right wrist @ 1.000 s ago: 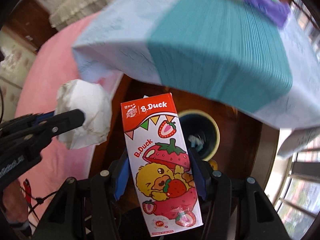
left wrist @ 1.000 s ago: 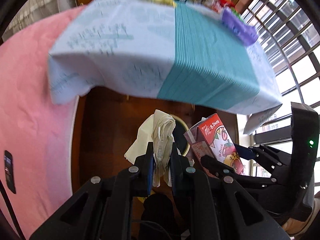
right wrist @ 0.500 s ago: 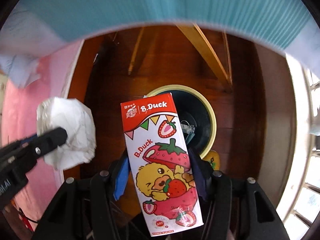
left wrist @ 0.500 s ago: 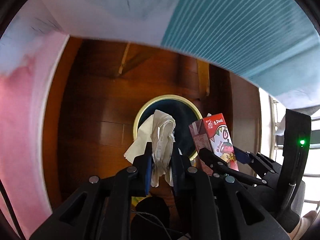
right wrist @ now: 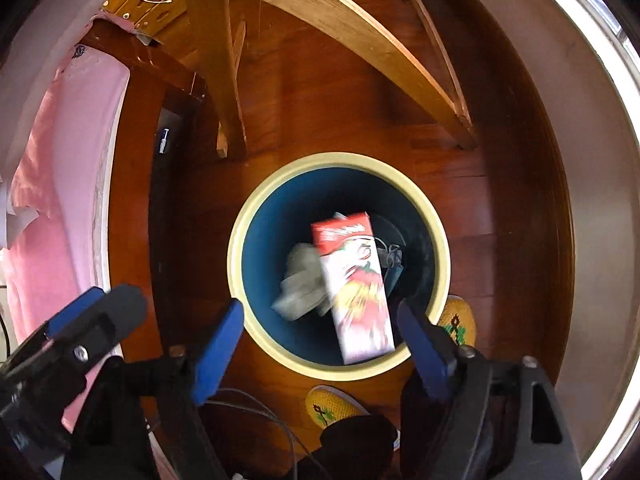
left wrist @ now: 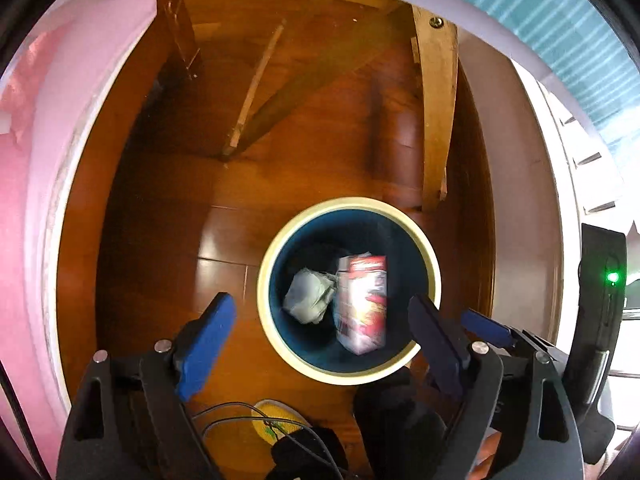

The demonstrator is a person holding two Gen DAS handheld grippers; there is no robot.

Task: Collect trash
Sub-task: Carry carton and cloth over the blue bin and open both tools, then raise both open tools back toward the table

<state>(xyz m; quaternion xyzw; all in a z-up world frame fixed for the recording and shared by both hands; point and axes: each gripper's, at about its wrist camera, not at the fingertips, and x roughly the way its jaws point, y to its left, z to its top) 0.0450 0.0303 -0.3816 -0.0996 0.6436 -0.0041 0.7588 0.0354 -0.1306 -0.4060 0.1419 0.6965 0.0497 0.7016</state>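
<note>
A round bin with a cream rim (left wrist: 348, 378) (right wrist: 338, 374) and dark blue inside stands on the wooden floor. Inside it, blurred, are a red and white strawberry drink carton (left wrist: 362, 304) (right wrist: 354, 284) and a crumpled white tissue (left wrist: 310, 296) (right wrist: 300, 284). My left gripper (left wrist: 320, 340) is open and empty above the bin's near rim. My right gripper (right wrist: 320, 336) is open and empty above the bin too. The right gripper's fingers (left wrist: 484, 326) show at the right of the left wrist view; the left gripper's fingers (right wrist: 100, 316) show at the left of the right wrist view.
Wooden table legs (left wrist: 434, 120) (right wrist: 224, 80) stand just behind the bin. A pink bedcover (left wrist: 24, 200) (right wrist: 52, 208) hangs at the left. Yellow slippers (right wrist: 460, 324) (left wrist: 276, 420) are on the floor near the bin. A tablecloth edge (left wrist: 560, 20) hangs overhead.
Both grippers opened over the bin. The tissue left the left gripper and the carton left the right gripper; both now lie blurred inside the bin. The views tilted down toward the floor.
</note>
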